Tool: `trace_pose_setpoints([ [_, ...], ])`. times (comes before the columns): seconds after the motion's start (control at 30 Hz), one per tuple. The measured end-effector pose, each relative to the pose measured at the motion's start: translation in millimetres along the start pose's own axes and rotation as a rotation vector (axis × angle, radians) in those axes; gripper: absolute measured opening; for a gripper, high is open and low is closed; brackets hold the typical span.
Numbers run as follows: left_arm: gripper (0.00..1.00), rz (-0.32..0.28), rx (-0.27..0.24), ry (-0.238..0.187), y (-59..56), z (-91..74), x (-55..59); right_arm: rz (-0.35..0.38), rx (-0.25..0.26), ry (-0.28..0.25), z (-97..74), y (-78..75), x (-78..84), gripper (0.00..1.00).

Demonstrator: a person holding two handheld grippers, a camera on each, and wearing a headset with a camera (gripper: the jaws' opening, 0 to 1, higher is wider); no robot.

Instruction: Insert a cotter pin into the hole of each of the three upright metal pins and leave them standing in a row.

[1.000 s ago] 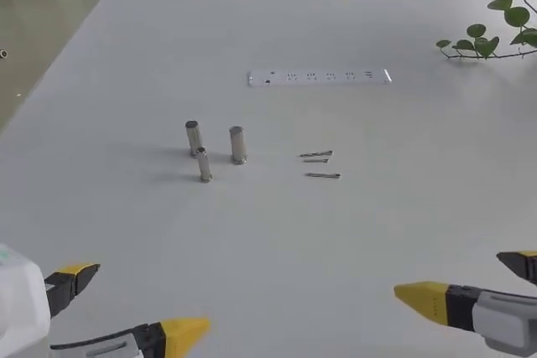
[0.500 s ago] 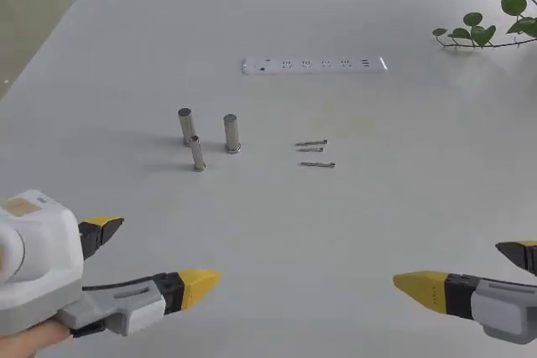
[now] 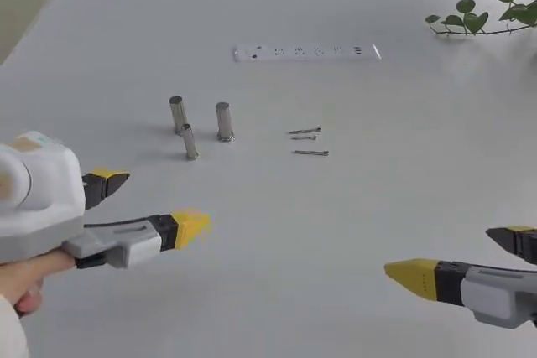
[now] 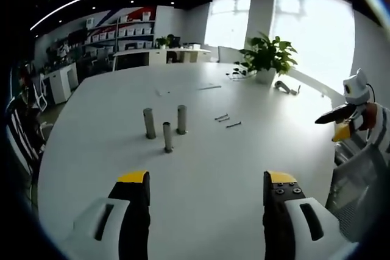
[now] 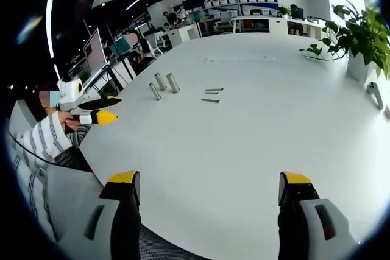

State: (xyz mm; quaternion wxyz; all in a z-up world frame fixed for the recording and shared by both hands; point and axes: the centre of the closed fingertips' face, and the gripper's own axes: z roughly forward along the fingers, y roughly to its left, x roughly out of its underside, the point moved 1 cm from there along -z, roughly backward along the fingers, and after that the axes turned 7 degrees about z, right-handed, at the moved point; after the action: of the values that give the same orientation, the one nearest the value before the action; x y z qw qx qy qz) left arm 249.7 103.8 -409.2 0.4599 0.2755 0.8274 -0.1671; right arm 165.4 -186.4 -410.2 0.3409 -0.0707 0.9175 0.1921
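Note:
Three upright metal pins (image 3: 176, 113) (image 3: 224, 121) (image 3: 190, 142) stand in a loose cluster on the white table (image 3: 277, 224). Three cotter pins (image 3: 304, 131) (image 3: 304, 137) (image 3: 310, 153) lie flat just to their right. My left gripper (image 3: 151, 204) hovers open at the near left, well short of the metal pins. At the near right my right gripper (image 3: 457, 256) is open too, far from the cotter pins. The left gripper view has the metal pins (image 4: 167, 137) ahead of the open left gripper (image 4: 207, 178). In the right gripper view the cotter pins (image 5: 210, 100) lie far beyond the open right gripper (image 5: 209, 178).
A white power strip (image 3: 306, 53) lies across the table behind the pins. Leafy plant stems (image 3: 495, 6) trail over the far right corner. A person's hand (image 3: 25, 278) holds the left gripper at the near left edge.
My left gripper has come up and forward into the head view, closer to the metal pins. The right gripper stays about where it was. Pins and cotter pins have not moved.

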Motion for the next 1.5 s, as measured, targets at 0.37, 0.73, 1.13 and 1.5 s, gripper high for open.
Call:
trace_pose_setpoints([
  [0.37, 0.53, -0.021, -0.041, -0.047, 31.1, 14.2, -11.8, -0.01, 0.014, 0.013, -0.2, -0.3, 2.1, 0.93],
  [0.73, 0.37, -0.025, -0.101, -0.075, 53.6, 34.4, -26.3, 0.006, 0.037, 0.02, -1.5, -3.3, 8.3, 0.93],
  [1.13, 0.26, 0.004, -0.09, -0.023, 57.5, 62.1, -20.3, 0.001, 0.048, 0.034, -0.7, -1.4, 11.6, 0.92],
  [1.5, 0.22, 0.024, -0.079, 0.02, 60.5, 82.6, -11.9, 0.006, 0.054, 0.049, 0.6, -2.3, 15.3, 0.92],
])
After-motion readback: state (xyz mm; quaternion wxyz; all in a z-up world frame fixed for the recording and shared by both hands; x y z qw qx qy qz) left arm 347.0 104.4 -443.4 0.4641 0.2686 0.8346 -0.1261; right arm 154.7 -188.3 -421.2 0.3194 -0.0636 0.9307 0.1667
